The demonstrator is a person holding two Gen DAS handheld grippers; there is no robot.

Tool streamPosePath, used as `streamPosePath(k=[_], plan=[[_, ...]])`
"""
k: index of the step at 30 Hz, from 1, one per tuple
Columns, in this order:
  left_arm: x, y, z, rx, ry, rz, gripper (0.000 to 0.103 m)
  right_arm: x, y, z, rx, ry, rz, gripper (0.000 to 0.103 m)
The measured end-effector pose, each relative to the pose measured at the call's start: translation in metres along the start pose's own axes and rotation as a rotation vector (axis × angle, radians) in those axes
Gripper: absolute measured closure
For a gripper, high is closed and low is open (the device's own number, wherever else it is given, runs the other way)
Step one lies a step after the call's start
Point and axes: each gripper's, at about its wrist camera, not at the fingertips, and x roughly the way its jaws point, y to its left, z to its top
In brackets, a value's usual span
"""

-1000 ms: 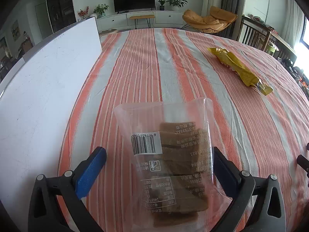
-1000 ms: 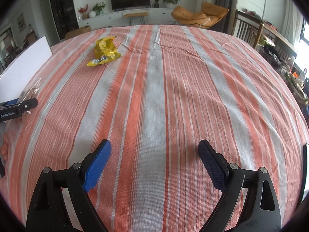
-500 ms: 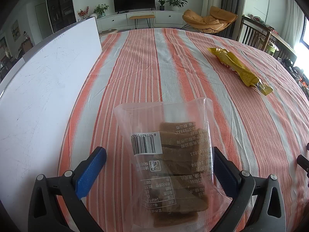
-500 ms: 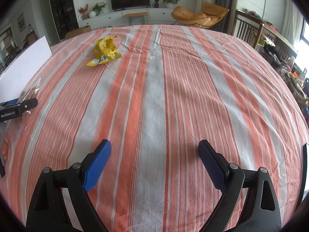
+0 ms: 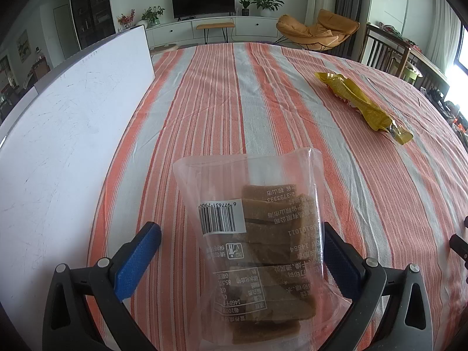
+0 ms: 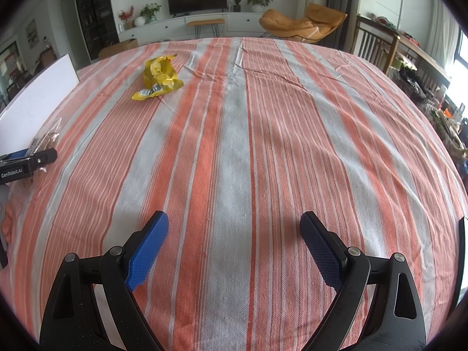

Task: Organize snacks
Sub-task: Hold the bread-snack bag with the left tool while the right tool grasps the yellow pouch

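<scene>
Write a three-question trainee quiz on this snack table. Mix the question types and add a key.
1. True or false: the left gripper is clamped shut on the clear bag of brown slices.
2. What lies between the open fingers of the right gripper?
A. the yellow snack packet
B. only the striped tablecloth
C. the white board
3. Fill in: in the left wrist view, the white board stands on the ___ side of the clear bag.

Key: 1 false; 2 B; 3 left.

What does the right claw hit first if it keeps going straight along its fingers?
Probably nothing but the striped tablecloth. The right claw is open with bare cloth ahead; the yellow snack packet lies well left of its line. Depth is uncertain.
</scene>
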Motion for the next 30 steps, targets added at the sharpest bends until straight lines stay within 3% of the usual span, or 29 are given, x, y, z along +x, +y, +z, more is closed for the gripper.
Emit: streamPosePath(k=[26, 28, 30], plan=[[0.001, 0.0, 0.0, 0.0, 0.0, -0.001, 0.0, 0.0, 0.001, 0.002, -0.007, 0.007, 0.003, 0.01], [0.001, 0.0, 0.0, 0.0, 0.0, -0.001, 0.0, 0.002, 0.001, 0.009, -0.011, 0.032, 0.028, 0.01], [0.001, 0.0, 0.0, 0.0, -0.001, -0.001, 0.0, 0.0, 0.0, 0.028, 0.036, -0.003, 0.105, 0.011]])
